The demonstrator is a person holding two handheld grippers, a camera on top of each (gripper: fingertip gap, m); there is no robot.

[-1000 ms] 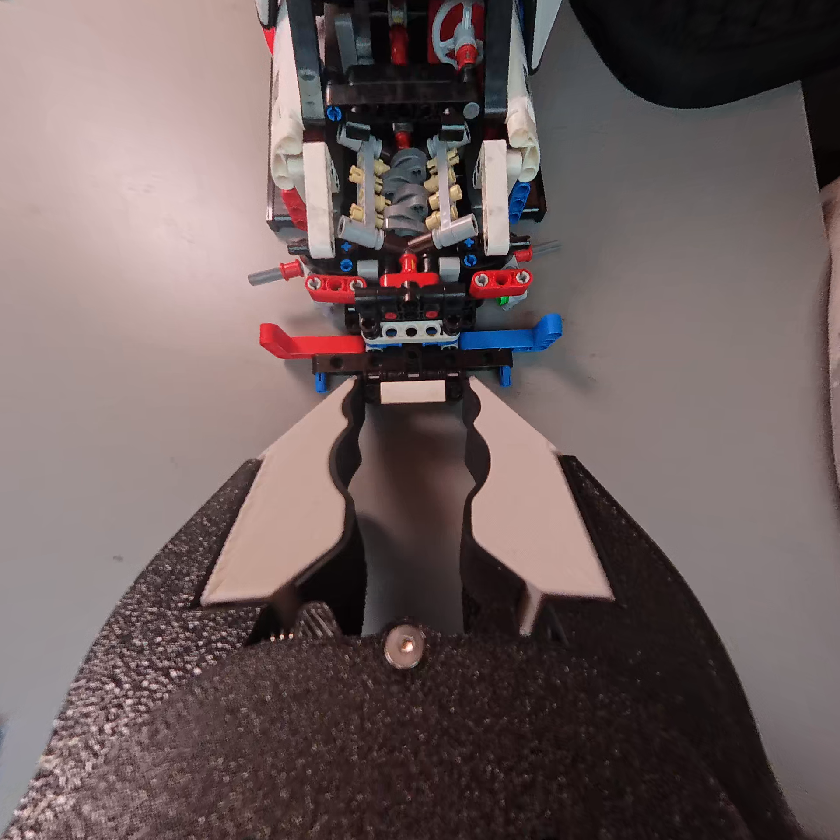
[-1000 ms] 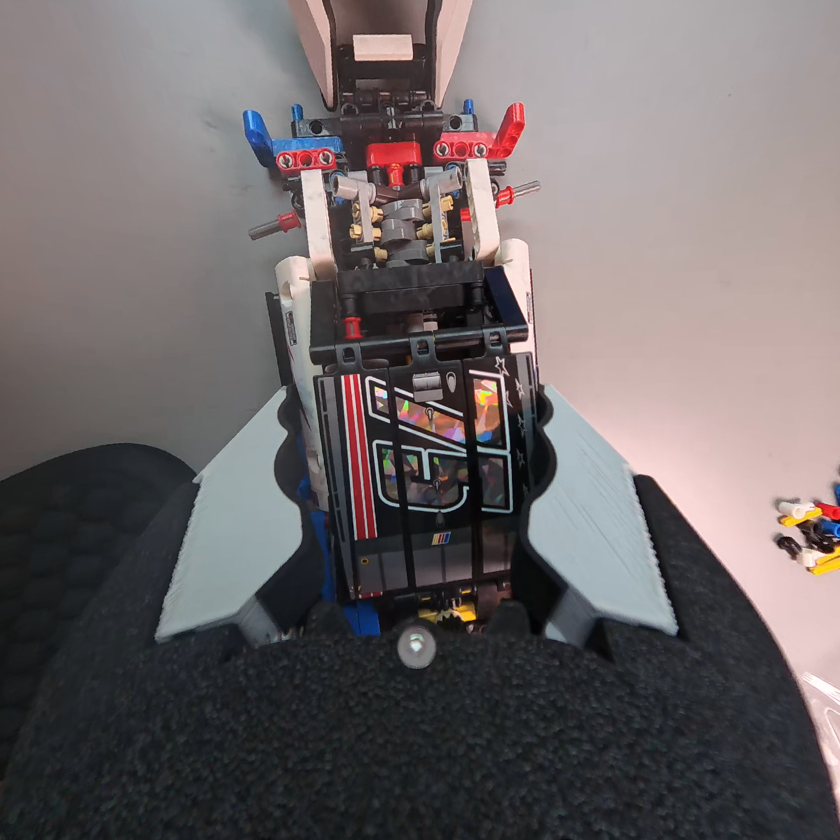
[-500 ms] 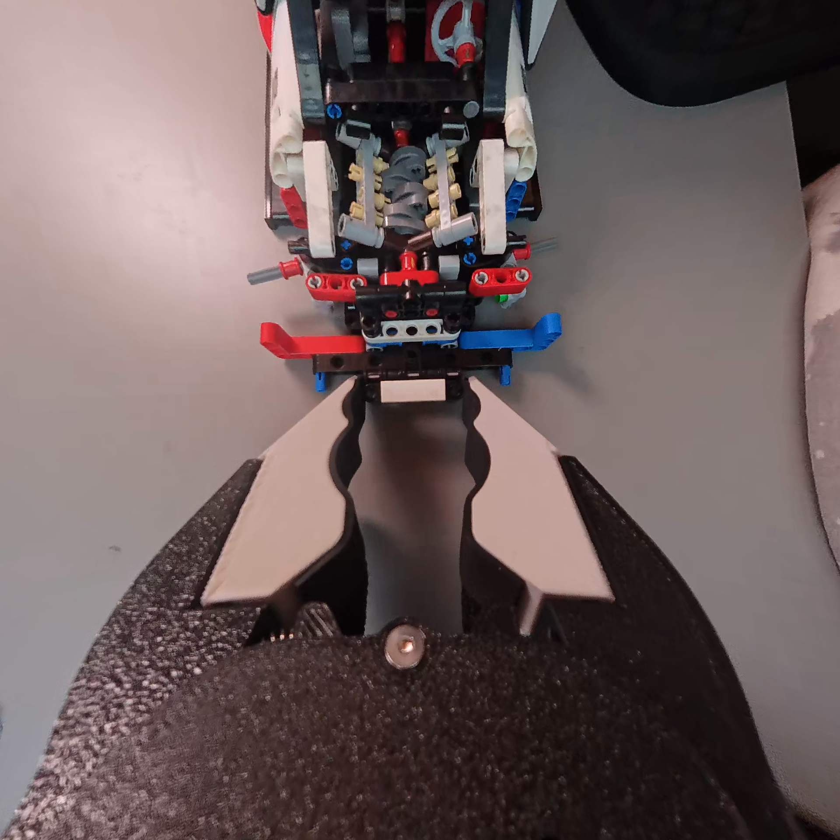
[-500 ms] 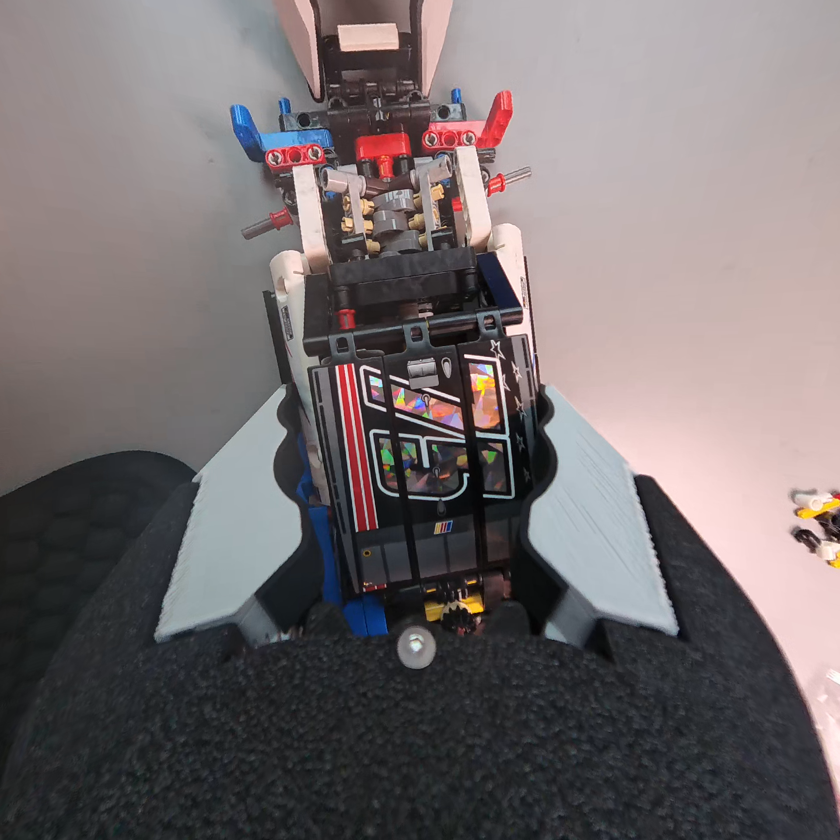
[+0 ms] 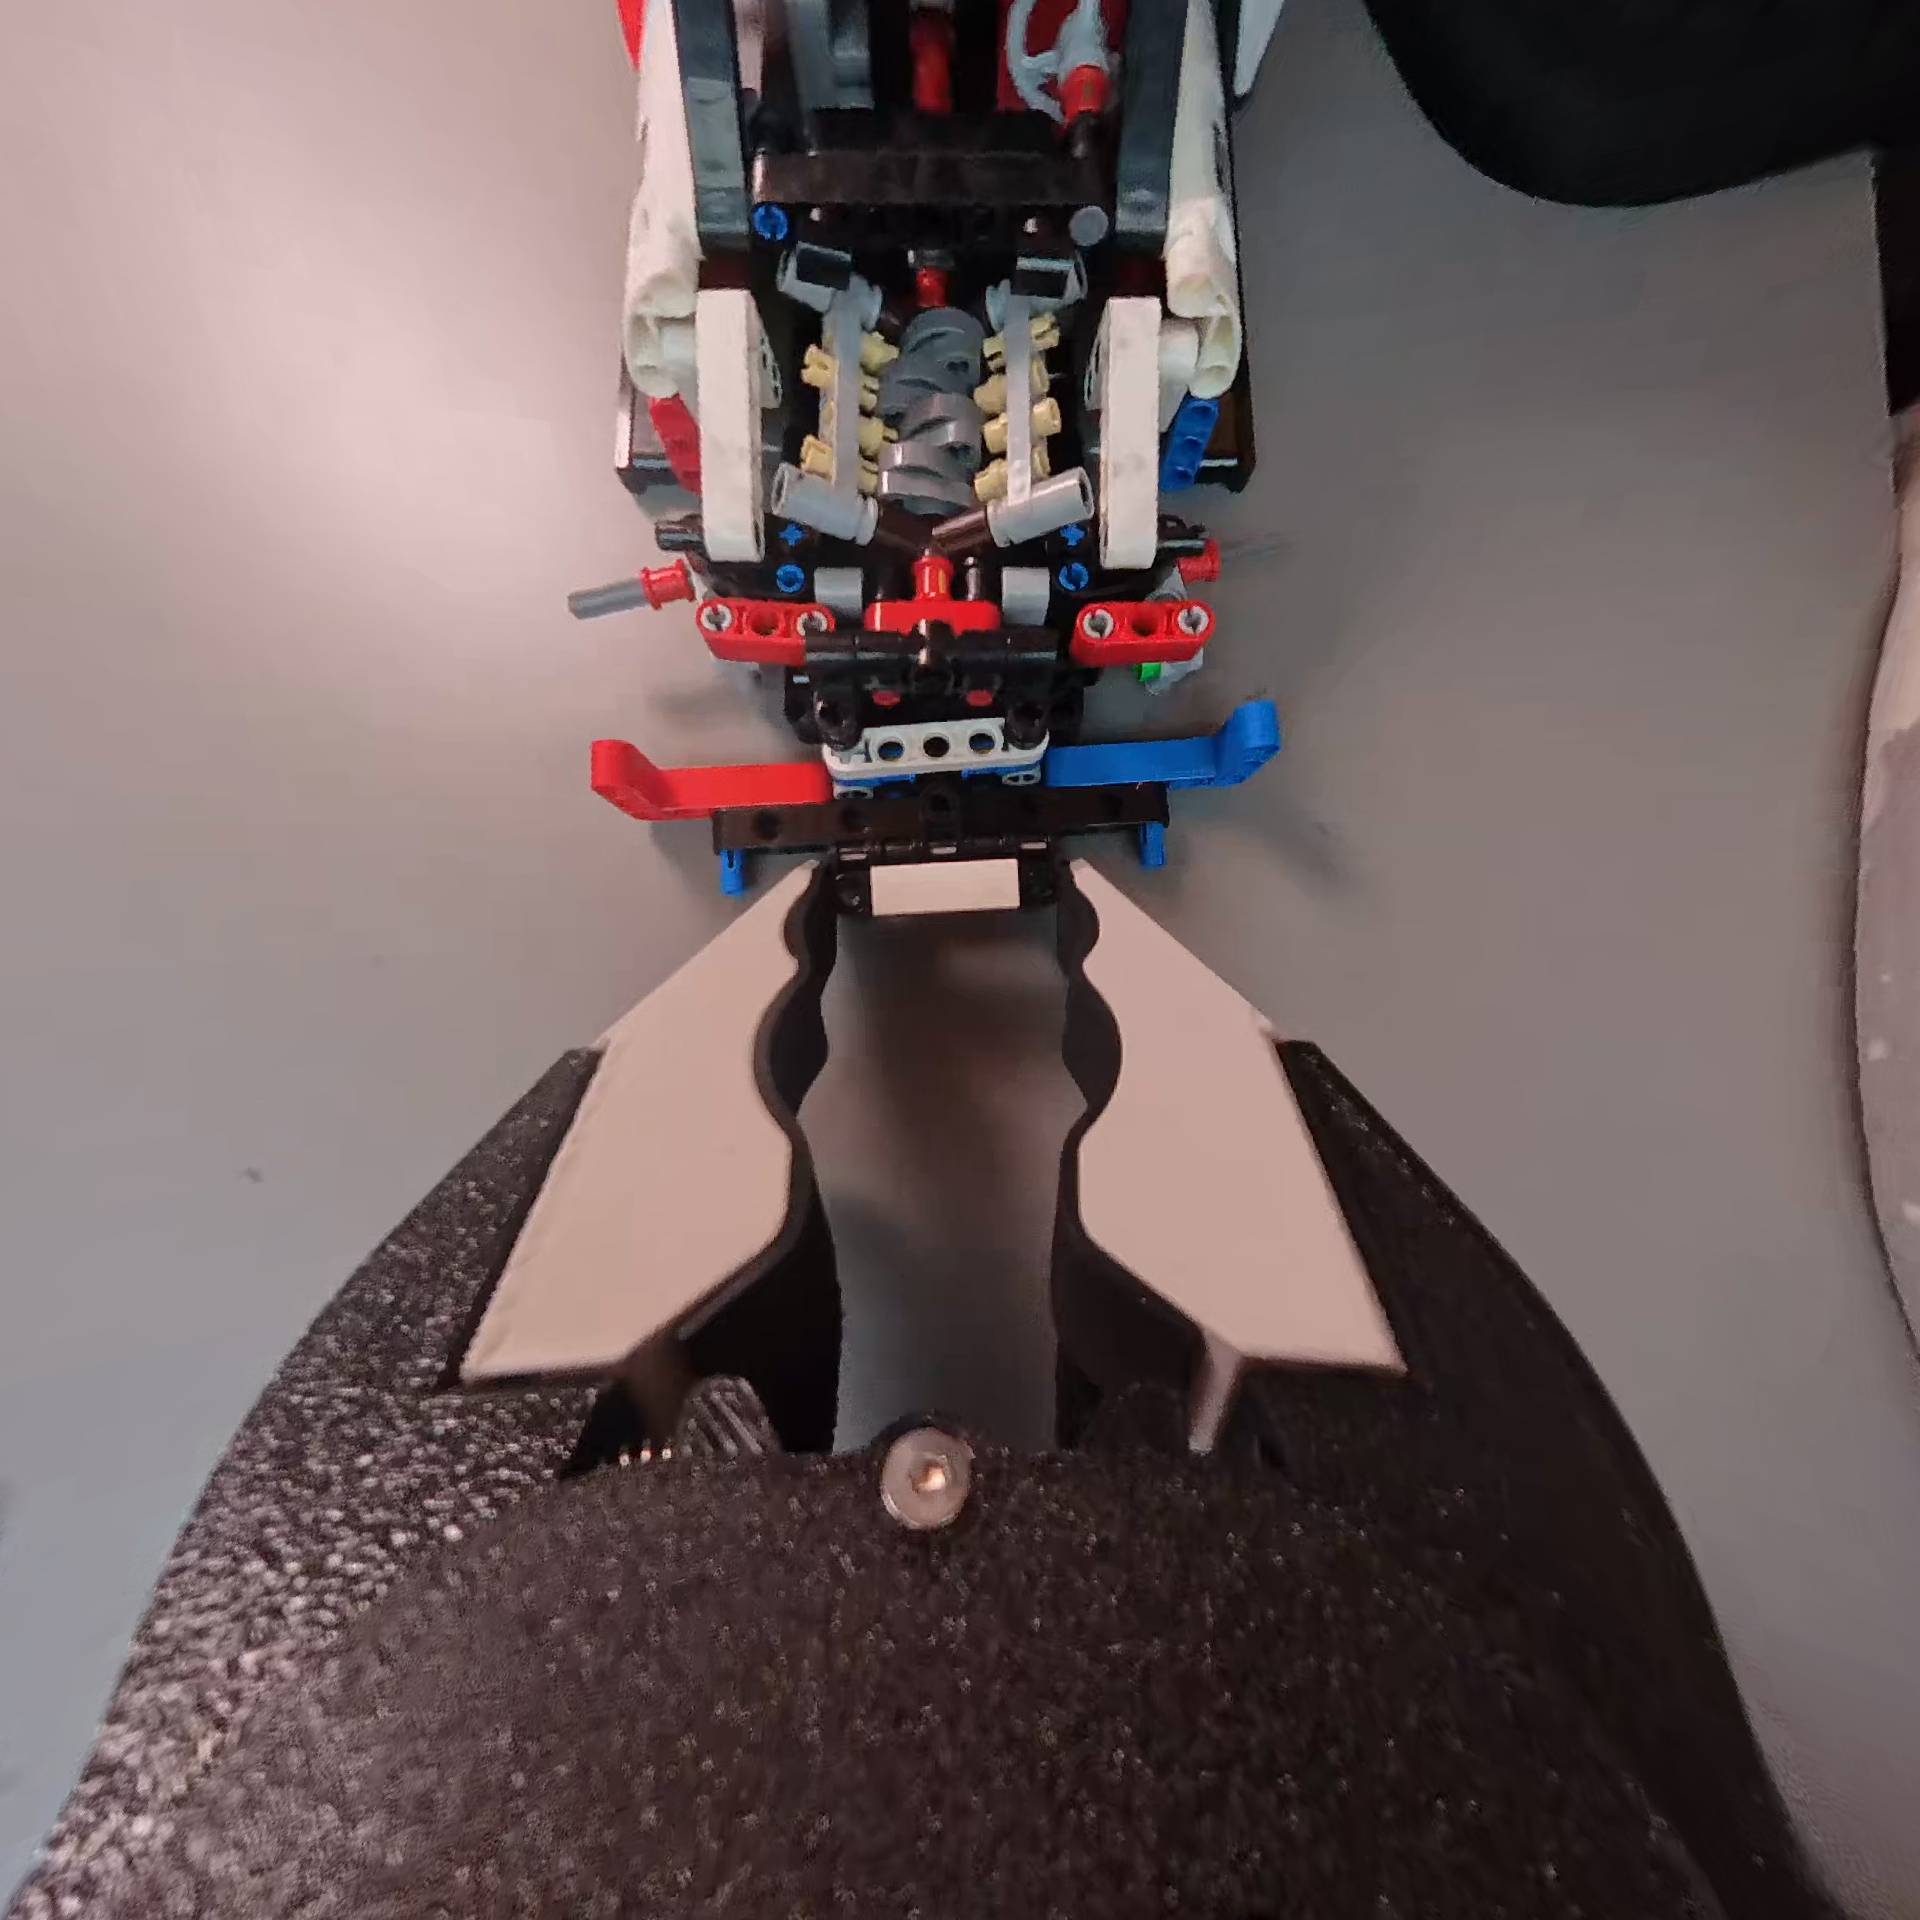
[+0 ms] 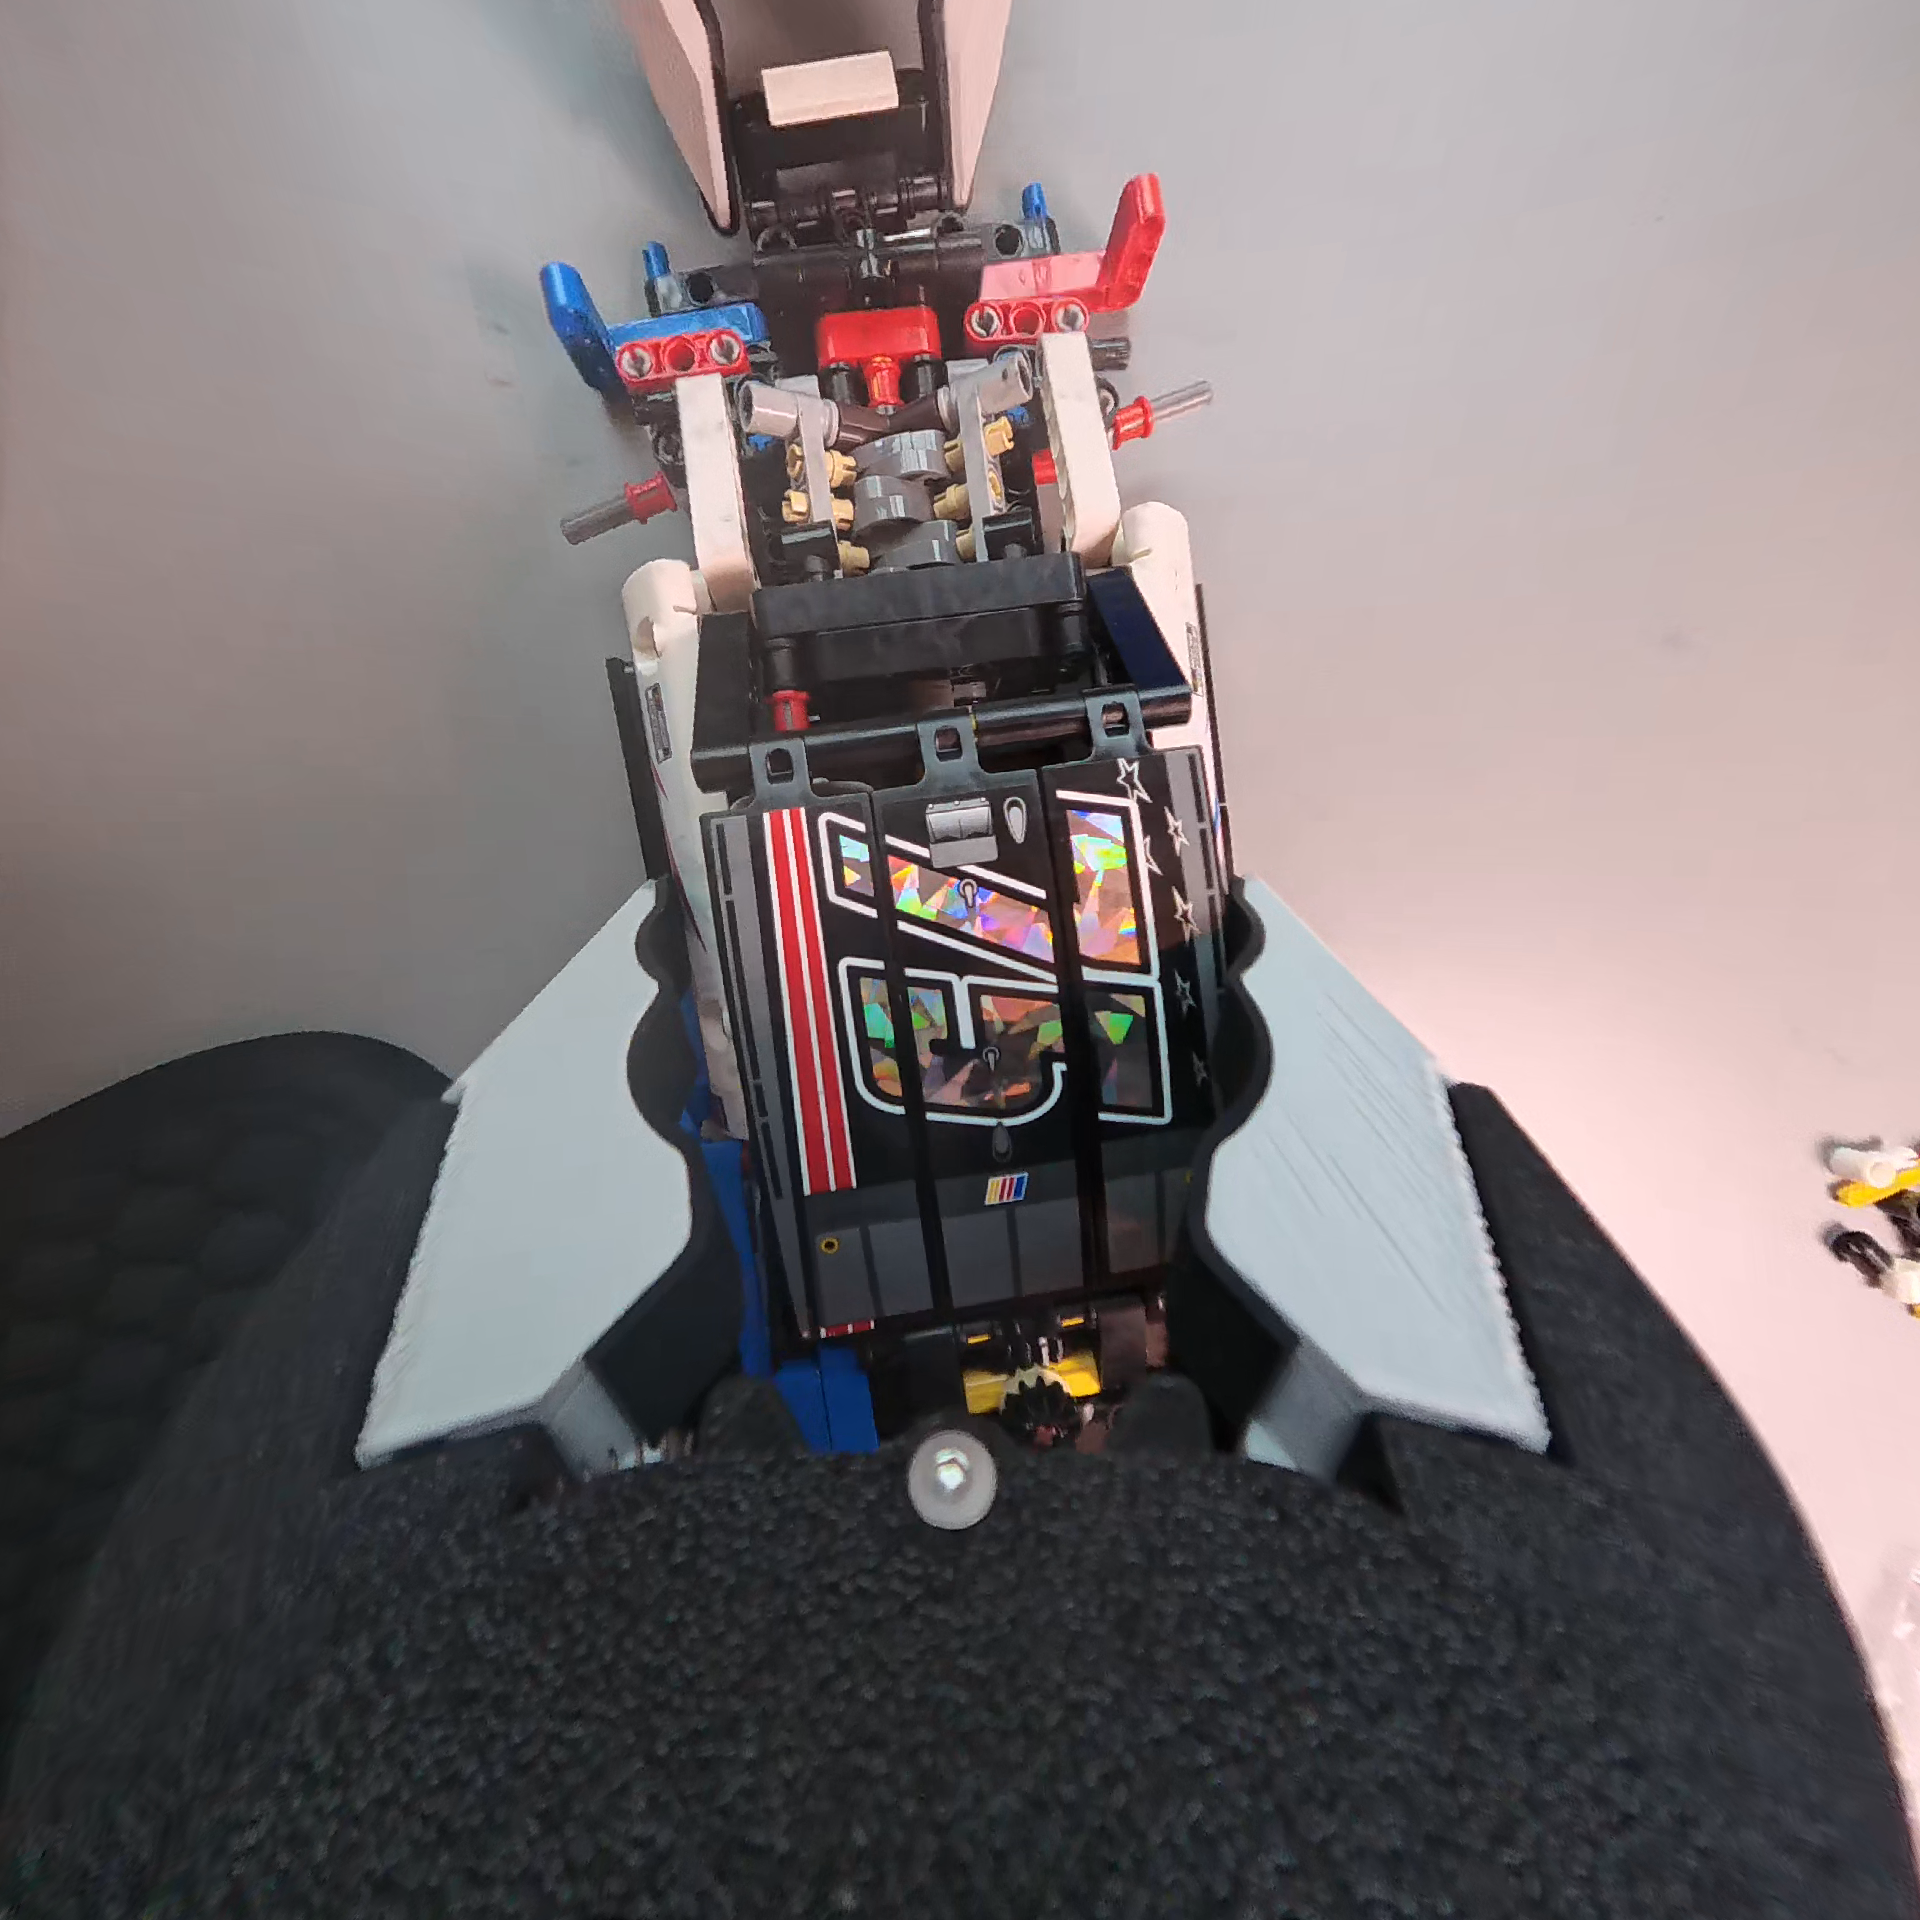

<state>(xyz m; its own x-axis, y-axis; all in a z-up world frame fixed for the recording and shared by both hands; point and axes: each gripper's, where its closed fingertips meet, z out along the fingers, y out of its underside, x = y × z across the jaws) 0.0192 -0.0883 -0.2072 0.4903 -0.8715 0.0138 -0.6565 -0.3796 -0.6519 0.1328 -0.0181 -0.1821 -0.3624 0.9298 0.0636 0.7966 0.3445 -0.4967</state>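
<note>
I see a plain grey tabletop (image 5: 312, 520) in my left wrist view, smooth, with a few tiny dark specks on it. In the top right corner sits a big black soft-looking thing (image 5: 1662, 83) with a bumpy skin. I cannot tell what it is. A pale, stained thing (image 5: 1891, 935) curves along the right edge, and it is cut off there.

In my right wrist view the tabletop (image 6: 1558, 520) looks pinkish on the right. The black bumpy thing (image 6: 156, 1195) is low on the left. Near the right edge lies a little heap of loose small pieces (image 6: 1881, 1216), white, yellow and black, touching each other.
</note>
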